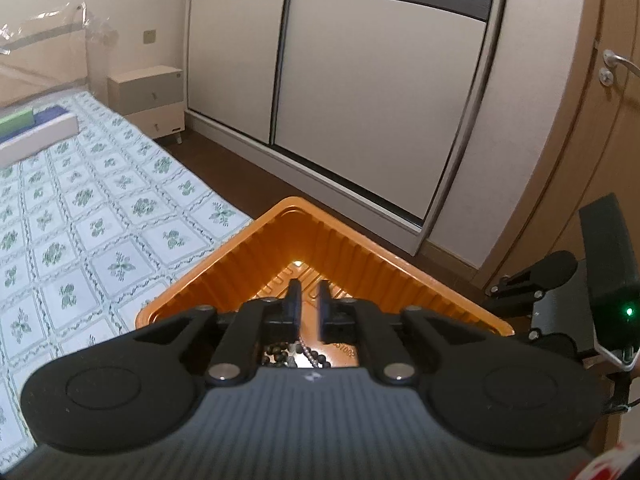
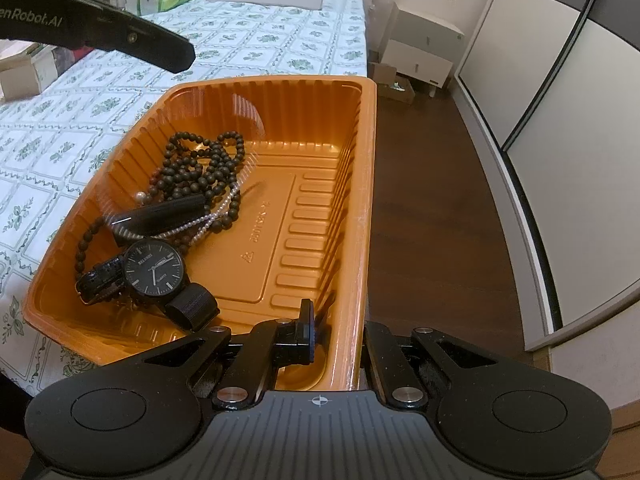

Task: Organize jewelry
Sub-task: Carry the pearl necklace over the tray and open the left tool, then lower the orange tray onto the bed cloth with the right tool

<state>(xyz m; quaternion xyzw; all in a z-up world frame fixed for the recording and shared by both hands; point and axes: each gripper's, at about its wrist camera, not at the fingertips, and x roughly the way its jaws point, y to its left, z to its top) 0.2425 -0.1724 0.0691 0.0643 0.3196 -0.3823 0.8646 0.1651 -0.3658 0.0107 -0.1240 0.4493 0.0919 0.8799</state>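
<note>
Your right gripper point(image 2: 334, 330) is clamped on the near wall of the orange tray point(image 2: 370, 184) — one finger inside, the other outside the rim — and that grip steadies the tray at the edge of the bed point(image 2: 256, 46). Keep it there.

Your left gripper point(image 1: 309, 300) hangs inside the tray with its fingers a narrow gap apart and nothing pressed between them. In the right wrist view its finger point(image 2: 160, 216) lies down among the jewelry. The dark bead strands point(image 2: 200, 168) and the thin pearl chain point(image 2: 196, 226) sit directly beneath and just behind those fingertips, tangled together. The black watch point(image 2: 154, 272) lies nearer your right gripper, its strap over a bead loop.

The likely step is letting go of a piece just dropped in. Spread the left fingers fully before you lift — a chain link could catch on a pad. Rise straight up, and watch that no strand trails after the tips.
</note>
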